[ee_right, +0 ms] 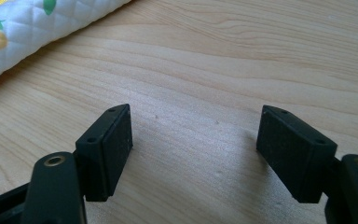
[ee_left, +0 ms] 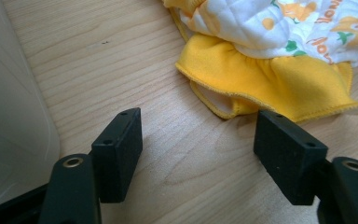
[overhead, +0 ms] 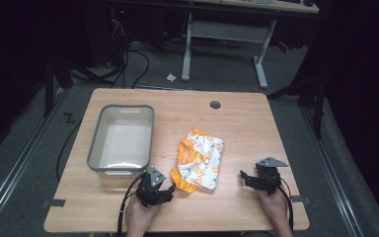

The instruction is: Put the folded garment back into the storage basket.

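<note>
Dark room, grey carpet, cables, white desk legs behind. Light wood table (overhead: 246, 123), grommet hole (overhead: 215, 104) at far edge. Left to right: grey-rimmed bin (overhead: 122, 139); left gripper (overhead: 170, 190), jaws spread, empty, just short of yellow-trimmed printed garment (overhead: 199, 160) mid-table, orange lettering unreadable; right gripper (overhead: 243, 177), jaws spread, empty.

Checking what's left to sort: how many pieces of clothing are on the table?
1: a yellow-and-white printed baby garment lying mid-table, right of the grey bin, between the two grippers. The visible bin interior looks empty.

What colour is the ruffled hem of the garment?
Yellow-orange, on the hem of the white printed garment; clearest in the left gripper view.
</note>
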